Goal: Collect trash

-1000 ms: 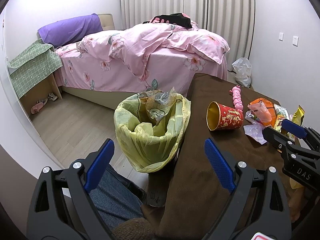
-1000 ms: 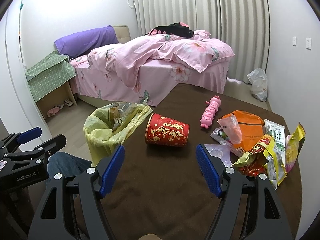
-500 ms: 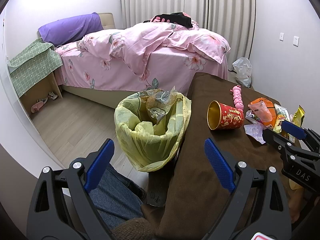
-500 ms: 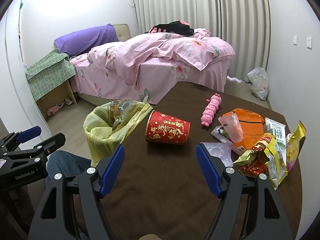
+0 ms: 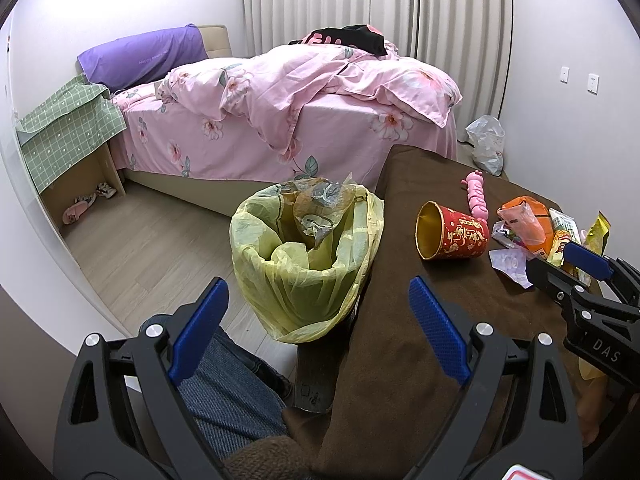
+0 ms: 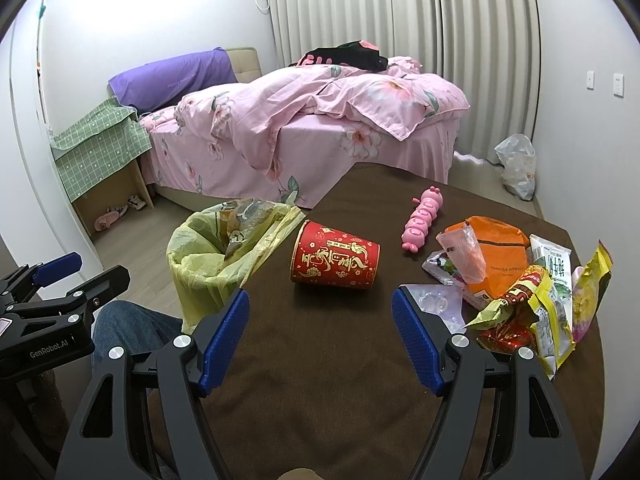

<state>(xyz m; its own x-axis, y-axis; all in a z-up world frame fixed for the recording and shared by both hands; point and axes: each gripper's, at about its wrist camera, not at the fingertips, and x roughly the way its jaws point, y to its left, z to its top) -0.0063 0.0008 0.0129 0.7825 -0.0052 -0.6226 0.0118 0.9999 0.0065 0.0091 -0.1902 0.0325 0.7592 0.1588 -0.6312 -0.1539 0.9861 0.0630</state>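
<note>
- Right edge of the right wrist view is a jumble: snack wrappers (image 6: 536,312) overlap each other and an orange bag (image 6: 498,256), so you can't really count the separate pieces.
- The bin's own body is hidden under its yellow trash bag (image 5: 308,264); only the liner and a crumpled clear wrapper on top show.
- Red paper cup (image 6: 334,260) lies on its side on the brown surface (image 6: 320,380), centre frame, just above the gap between the right gripper (image 6: 320,338) fingers, not touching.
- Left gripper (image 5: 316,328) fingers spread wide, empty, bracketing the bag; the right gripper's are wide and empty too.
</note>
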